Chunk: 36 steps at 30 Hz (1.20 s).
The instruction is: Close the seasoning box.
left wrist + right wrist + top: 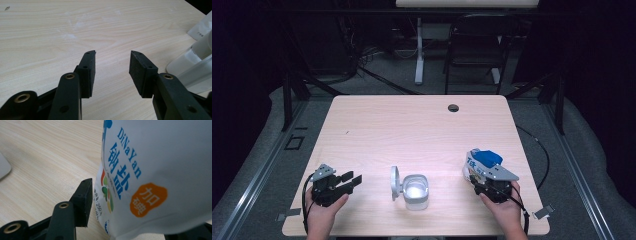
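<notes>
Left gripper (353, 180): we see it resting low at the table's near left, jaws spread apart with bare wood between the pads, nothing in them.
Right gripper (478, 176): we see it at the near right of the table, up against the salt bag; left jaw pad sits just beside the bag's face with a thin gap, so we read it as released; the far jaw is hidden behind the bag.
Salt bag (480, 162): white pouch with blue top and blue lettering, orange badge, standing on the table between the right jaws; in the right gripper view (155, 170) it looms large and close.
Container (416, 191): small white tub with hinged lid flipped open to its left, near edge centre, between the two grippers, apart from both.
Table (412, 130): light wood, small round dark hole near the far edge.
Hands: we see one behind each gripper, coming in from the bottom.
</notes>
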Motion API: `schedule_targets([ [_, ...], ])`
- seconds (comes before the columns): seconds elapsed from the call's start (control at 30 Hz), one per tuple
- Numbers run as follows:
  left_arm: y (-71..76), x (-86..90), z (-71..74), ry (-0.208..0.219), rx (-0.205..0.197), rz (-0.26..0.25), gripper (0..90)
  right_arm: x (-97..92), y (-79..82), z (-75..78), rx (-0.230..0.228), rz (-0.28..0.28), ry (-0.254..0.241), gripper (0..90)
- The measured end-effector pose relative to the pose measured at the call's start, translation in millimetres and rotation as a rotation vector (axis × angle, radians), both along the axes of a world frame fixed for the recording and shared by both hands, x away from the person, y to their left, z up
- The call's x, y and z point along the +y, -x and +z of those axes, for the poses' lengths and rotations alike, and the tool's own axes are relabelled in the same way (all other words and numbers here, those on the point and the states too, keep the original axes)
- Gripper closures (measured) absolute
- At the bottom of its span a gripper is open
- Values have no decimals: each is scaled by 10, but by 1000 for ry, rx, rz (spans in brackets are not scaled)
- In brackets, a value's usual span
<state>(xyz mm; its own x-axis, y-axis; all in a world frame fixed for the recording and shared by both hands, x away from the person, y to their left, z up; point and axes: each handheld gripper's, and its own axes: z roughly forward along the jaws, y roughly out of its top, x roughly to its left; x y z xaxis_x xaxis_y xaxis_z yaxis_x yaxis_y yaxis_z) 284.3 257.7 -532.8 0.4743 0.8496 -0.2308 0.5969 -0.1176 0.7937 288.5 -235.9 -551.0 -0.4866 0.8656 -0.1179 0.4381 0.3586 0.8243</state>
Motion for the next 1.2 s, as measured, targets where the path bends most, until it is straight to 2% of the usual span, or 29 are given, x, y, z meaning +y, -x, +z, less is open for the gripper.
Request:
schedule_targets([
  [0.13,0,-7,0,2,-2,-1,568,-11,10,0,-3,-2,-19,454],
  [0.33,-1,-3,4,5,-5,0,568,-21,21,8,4,-3,-10,442],
  [0.6,-2,-2,14,3,-4,-3,567,-36,38,12,-13,-5,-37,431],
  [0.77,-9,-15,24,4,-3,-6,568,-52,53,16,-7,-2,-26,430],
  [1.2,15,-109,137,16,-42,-36,569,-84,85,18,-5,-4,-22,407],
])
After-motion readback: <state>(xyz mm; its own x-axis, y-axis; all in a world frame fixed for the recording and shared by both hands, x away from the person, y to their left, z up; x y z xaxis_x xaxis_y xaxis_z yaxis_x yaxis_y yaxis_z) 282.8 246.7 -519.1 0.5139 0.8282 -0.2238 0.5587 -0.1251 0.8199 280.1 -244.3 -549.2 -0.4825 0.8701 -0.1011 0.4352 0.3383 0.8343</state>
